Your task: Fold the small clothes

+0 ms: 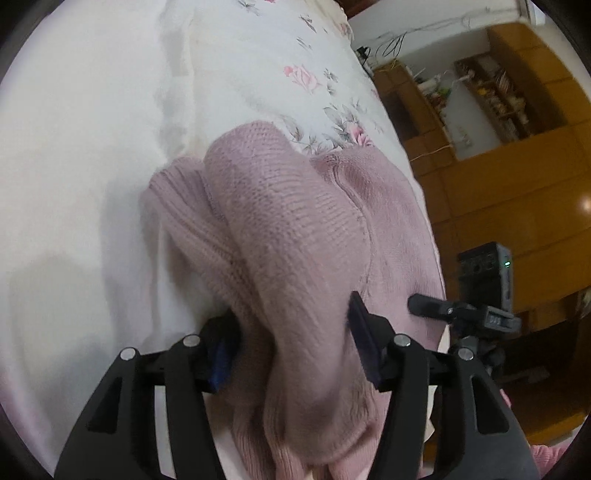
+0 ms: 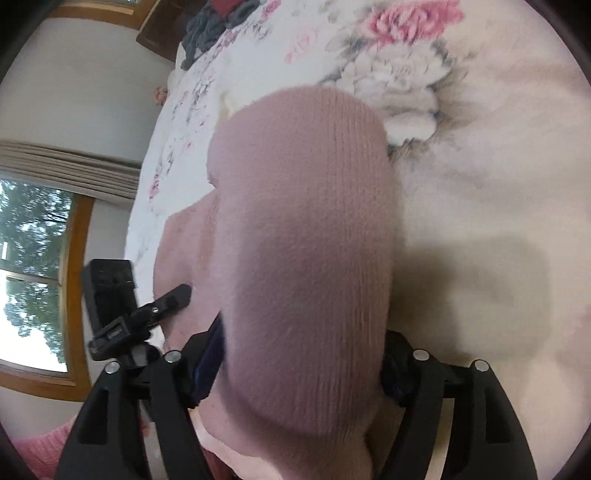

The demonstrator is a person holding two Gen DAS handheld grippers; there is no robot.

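A pink knit sweater (image 1: 295, 206) lies bunched on a white floral bedspread (image 1: 92, 147). My left gripper (image 1: 291, 325) is shut on a thick ribbed fold of it, and the fabric bulges up between the fingers. In the right wrist view the same sweater (image 2: 303, 184) rises as a rounded fold that fills the middle. My right gripper (image 2: 301, 332) is shut on that fold, its fingertips mostly hidden by the knit. Each view shows the other gripper beside the sweater: the right one (image 1: 480, 280) and the left one (image 2: 110, 295).
The bedspread (image 2: 480, 184) stretches away on the right with large rose prints. A pile of dark clothes (image 2: 214, 26) lies at the far end of the bed. Wooden cabinets and shelves (image 1: 517, 184) stand beyond the bed's edge. A wood-framed window (image 2: 33, 277) is on the left.
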